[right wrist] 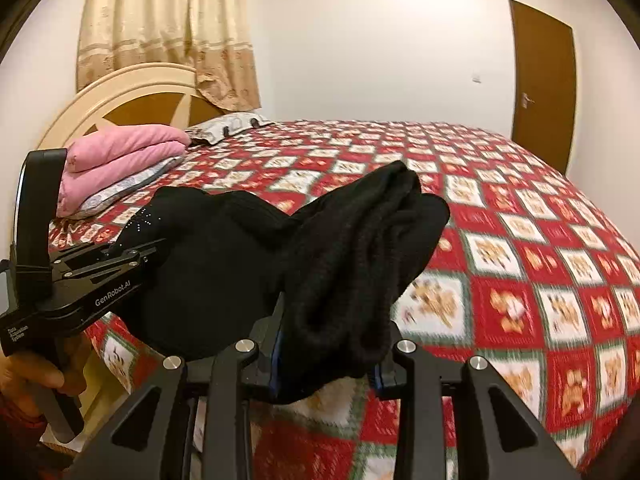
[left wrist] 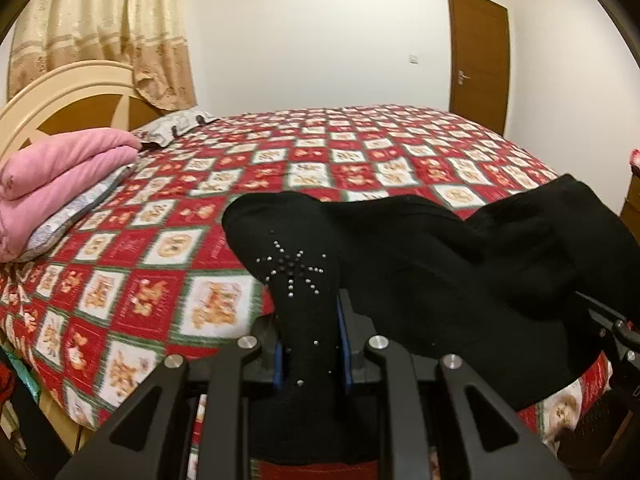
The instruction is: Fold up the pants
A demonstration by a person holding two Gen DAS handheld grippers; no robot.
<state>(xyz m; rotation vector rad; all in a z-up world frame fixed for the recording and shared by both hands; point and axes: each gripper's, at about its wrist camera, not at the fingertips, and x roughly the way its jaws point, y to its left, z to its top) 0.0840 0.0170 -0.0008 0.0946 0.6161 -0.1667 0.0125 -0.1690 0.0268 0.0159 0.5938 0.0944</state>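
Note:
Black pants (left wrist: 420, 256) with a studded star pattern hang lifted above the bed, stretched between both grippers. My left gripper (left wrist: 312, 340) is shut on the end of the cloth with the star studs; the fabric drapes over and hides its fingertips. In the right wrist view the pants (right wrist: 352, 248) bunch thickly in my right gripper (right wrist: 326, 360), which is shut on that wad. The left gripper (right wrist: 132, 256) shows at the left edge of that view, held by a hand (right wrist: 28, 372). The right gripper's body (left wrist: 612, 332) peeks in at the left wrist view's right edge.
The bed (left wrist: 360, 152) carries a red, white and green patchwork cover. Folded pink blankets (left wrist: 60, 176) and a pillow (left wrist: 180, 124) lie by the cream headboard (left wrist: 60, 96). A curtain (left wrist: 108, 28) hangs behind it. A brown door (left wrist: 478, 56) stands in the far wall.

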